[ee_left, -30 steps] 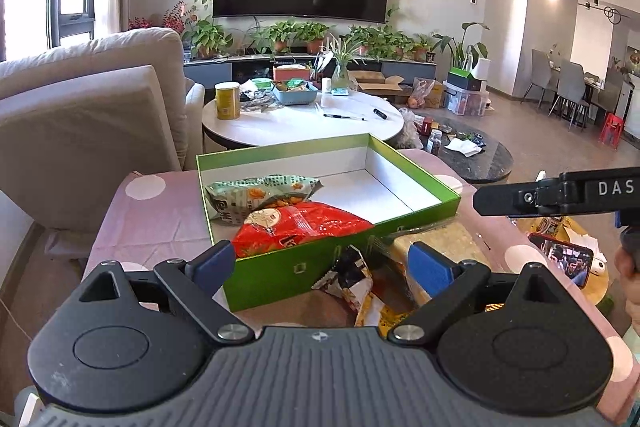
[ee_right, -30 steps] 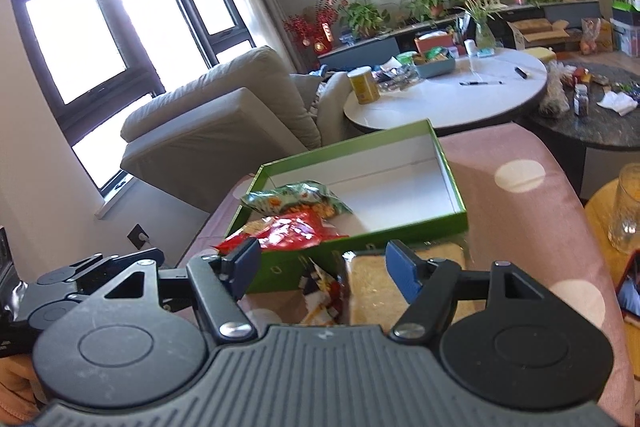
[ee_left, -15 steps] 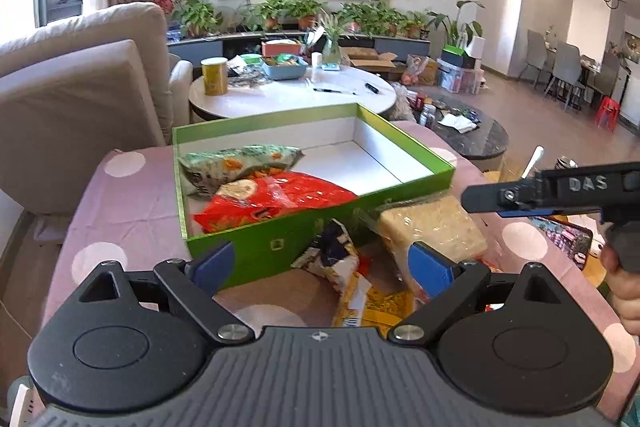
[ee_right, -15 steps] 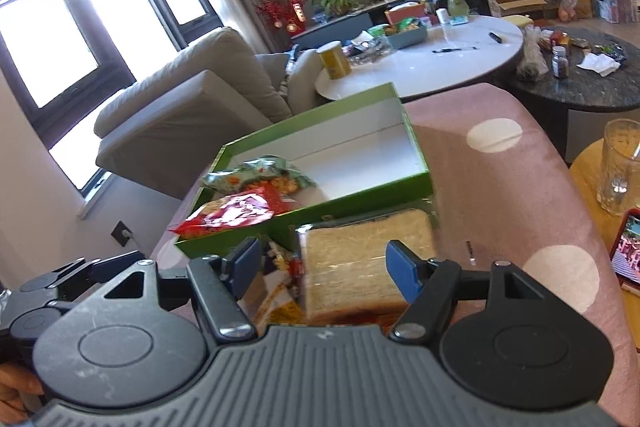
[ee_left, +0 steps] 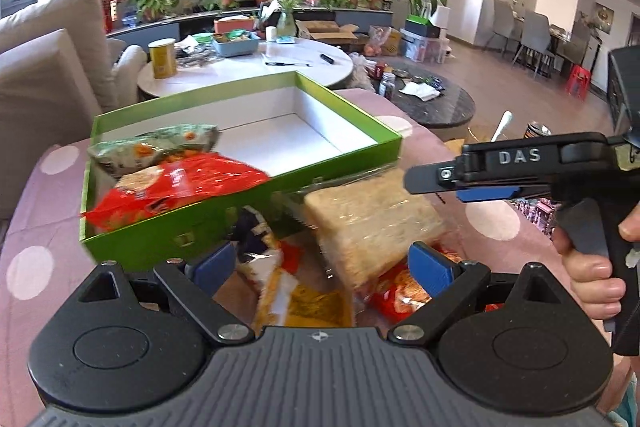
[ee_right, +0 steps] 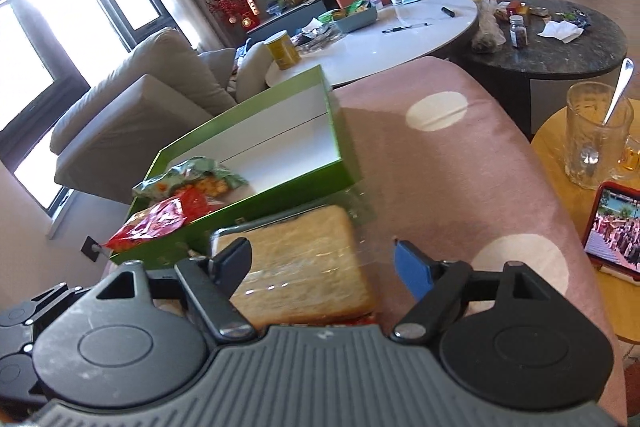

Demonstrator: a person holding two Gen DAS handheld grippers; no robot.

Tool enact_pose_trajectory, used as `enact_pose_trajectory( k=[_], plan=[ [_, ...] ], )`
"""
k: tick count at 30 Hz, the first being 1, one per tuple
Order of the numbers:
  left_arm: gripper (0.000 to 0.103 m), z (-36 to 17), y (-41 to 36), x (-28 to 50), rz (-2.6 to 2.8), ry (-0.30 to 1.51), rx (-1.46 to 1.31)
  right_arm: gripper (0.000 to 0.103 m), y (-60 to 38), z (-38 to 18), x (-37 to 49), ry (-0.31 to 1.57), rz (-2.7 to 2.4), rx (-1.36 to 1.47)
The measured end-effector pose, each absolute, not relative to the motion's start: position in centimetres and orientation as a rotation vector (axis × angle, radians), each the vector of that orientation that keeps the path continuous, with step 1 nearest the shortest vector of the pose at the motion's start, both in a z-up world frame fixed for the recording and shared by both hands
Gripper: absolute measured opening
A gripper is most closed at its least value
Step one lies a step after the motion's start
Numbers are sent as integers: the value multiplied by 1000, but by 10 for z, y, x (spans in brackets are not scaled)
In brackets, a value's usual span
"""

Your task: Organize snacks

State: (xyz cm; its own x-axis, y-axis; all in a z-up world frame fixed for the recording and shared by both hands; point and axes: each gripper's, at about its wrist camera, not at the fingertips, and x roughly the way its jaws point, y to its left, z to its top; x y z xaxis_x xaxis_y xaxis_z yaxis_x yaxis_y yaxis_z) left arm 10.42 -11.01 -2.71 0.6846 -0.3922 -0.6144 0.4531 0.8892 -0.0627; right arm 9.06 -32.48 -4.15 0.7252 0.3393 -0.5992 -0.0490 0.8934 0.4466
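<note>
The wrapped bread [ee_left: 372, 223] lies beside the green box [ee_left: 248, 211], between the left hand-held gripper's [ee_left: 320, 265] parted fingers.

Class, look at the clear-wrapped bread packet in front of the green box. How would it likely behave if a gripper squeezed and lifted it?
The clear-wrapped bread packet would probably squash: it looks like soft sliced bread. It is likely light for its bulk. Its glossy film may slip, and loose wrap could crumple between the right gripper's open jaws.

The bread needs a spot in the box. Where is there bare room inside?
The green box has bare white floor across its far right half, bordered by the far and right walls. Its near left corner is crowded with the red snack bag and the green snack bag.
</note>
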Motion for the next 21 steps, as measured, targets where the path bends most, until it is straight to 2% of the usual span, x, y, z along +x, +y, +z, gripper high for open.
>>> enact_pose_trajectory(
  k=[16,18,21],
  plan=[
    [93,-45,-144,129,-506,742,114,68,-330,-64,111,794,255,447],
    [89,-47,-147,131,-520,753,115,68,-328,-65,111,795,262,443],
    [79,-51,-149,134,-554,769,109,67,-324,-64,112,795,278,430]
  ],
)
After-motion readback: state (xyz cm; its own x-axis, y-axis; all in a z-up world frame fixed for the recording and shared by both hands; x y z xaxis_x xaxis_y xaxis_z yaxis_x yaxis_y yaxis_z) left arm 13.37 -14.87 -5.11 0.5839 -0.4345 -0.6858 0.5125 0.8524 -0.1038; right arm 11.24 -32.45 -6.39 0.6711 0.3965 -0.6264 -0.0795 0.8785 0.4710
